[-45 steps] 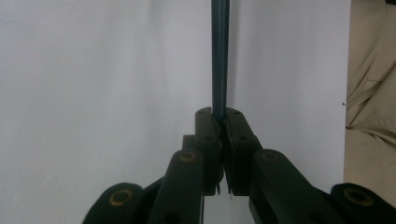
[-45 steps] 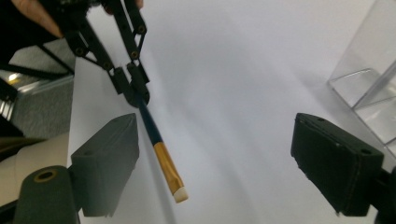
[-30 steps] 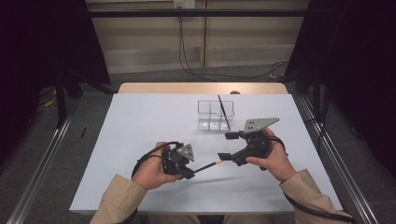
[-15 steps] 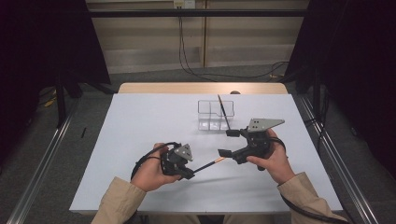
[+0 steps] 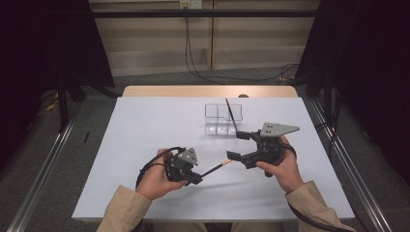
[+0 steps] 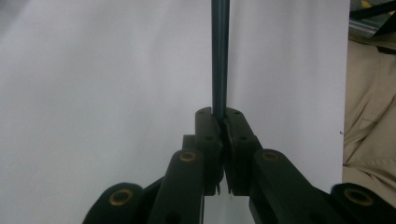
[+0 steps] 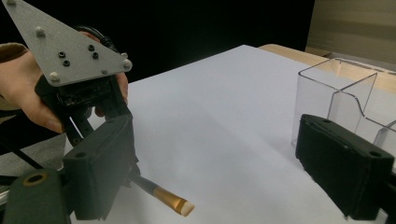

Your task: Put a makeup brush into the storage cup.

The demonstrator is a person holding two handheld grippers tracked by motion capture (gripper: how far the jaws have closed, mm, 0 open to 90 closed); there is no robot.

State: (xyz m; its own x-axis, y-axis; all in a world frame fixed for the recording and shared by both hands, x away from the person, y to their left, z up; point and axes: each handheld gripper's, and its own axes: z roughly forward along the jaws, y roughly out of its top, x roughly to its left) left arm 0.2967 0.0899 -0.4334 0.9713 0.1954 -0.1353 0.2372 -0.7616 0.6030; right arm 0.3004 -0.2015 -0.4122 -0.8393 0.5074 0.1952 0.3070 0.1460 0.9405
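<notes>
My left gripper (image 5: pixel 197 177) is shut on the dark shaft of a thin brush (image 5: pixel 216 167), which points right toward my other hand. In the left gripper view the jaws (image 6: pixel 222 116) pinch the teal shaft (image 6: pixel 219 56) running straight up. The brush's copper ferrule and pale tip (image 7: pixel 176 204) lie low between the wide-open jaws of my right gripper (image 7: pixel 215 149), closer to one jaw and touching neither. In the high view my right gripper (image 5: pixel 238 145) sits right of centre, open. A clear compartment box (image 5: pixel 216 117) behind it holds another dark brush (image 5: pixel 231 115), leaning.
White sheet covers the table (image 5: pixel 159 125); its wooden far edge (image 5: pixel 193 91) shows behind. The clear box's walls (image 7: pixel 336 88) stand close to my right gripper's far jaw. My left hand and its grey plate (image 7: pixel 70 42) fill the upper left of the right gripper view.
</notes>
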